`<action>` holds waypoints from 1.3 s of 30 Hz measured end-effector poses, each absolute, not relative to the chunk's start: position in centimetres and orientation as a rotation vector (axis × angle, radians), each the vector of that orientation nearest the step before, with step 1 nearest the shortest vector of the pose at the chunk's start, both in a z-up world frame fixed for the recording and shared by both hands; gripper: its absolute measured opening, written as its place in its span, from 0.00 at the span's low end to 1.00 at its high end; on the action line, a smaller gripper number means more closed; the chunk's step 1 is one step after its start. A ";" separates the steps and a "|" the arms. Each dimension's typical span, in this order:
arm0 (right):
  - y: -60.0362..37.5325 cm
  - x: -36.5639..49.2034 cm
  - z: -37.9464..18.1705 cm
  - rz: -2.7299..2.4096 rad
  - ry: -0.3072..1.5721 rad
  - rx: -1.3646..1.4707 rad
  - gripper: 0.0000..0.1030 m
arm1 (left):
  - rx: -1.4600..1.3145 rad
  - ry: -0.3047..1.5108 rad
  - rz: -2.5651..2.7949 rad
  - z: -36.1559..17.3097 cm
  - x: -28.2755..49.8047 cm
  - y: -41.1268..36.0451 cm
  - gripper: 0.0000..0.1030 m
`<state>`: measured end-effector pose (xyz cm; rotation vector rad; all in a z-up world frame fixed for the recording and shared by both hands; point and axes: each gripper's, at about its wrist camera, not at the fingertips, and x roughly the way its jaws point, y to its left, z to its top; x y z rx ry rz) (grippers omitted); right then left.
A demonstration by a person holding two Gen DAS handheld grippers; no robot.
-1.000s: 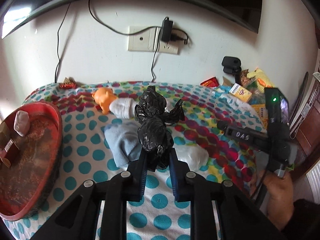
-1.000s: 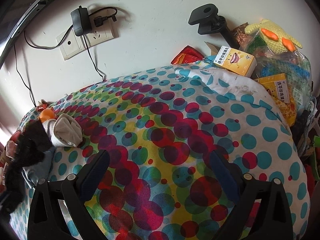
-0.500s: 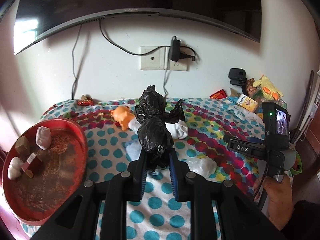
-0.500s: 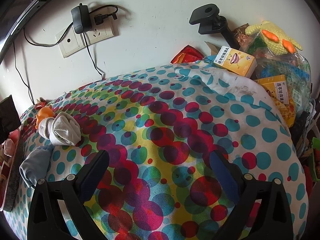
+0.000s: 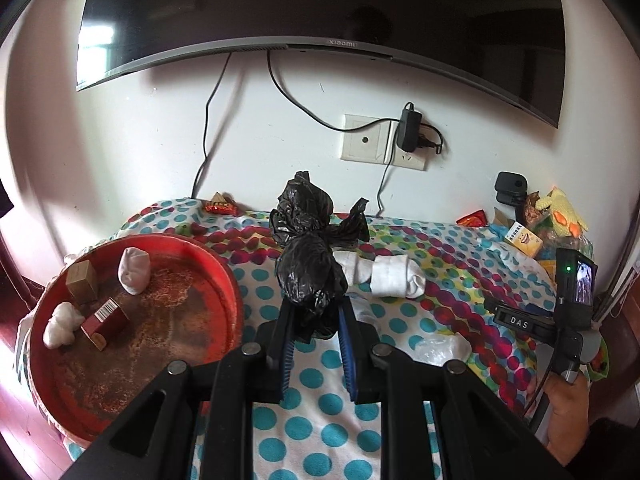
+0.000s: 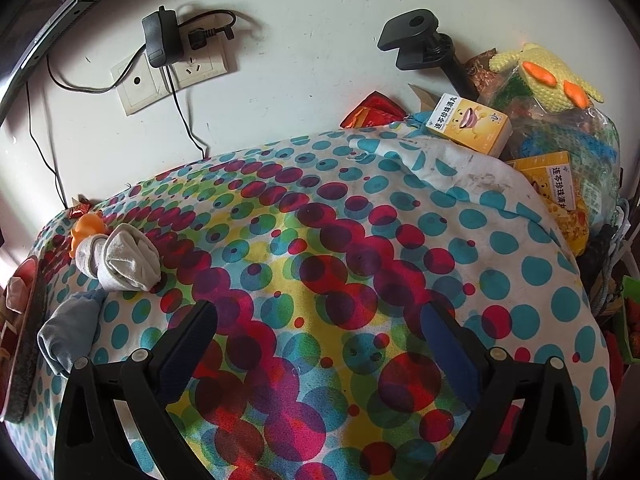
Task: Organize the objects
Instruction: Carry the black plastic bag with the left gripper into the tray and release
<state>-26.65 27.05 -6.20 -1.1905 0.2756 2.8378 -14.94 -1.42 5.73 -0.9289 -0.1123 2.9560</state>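
Left wrist | left gripper (image 5: 316,338) clamping knotted black plastic bag (image 5: 310,264), lifted | right gripper (image 6: 316,338) spread wide, empty | next, likely: carry over red tray (image 5: 224,264), release

black bag (image 5: 308,268) hides part of rolled sock (image 5: 384,276); red tray (image 6: 24,320) cut by right-wrist view's edge
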 end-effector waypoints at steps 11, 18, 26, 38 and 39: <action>26.9 -26.5 -6.1 2.839 0.286 -1.194 0.99 | -0.962 -0.029 3.012 4.7 -12.7 -5.1 0.19; 26.8 -26.6 -6.2 2.843 0.296 -1.204 0.99 | -1.075 -0.146 3.075 2.4 -9.1 -11.5 0.19; 26.6 -26.8 -6.3 2.833 0.289 -1.224 0.99 | -1.171 -0.373 3.118 2.0 -10.0 -17.4 0.19; 26.4 -27.1 -6.3 2.826 0.274 -1.229 0.99 | -1.353 -0.277 3.023 1.6 -20.3 -15.7 0.19; 26.4 -27.1 -6.2 2.828 0.276 -1.229 0.99 | -1.375 -0.270 3.020 1.3 -20.8 -15.8 0.19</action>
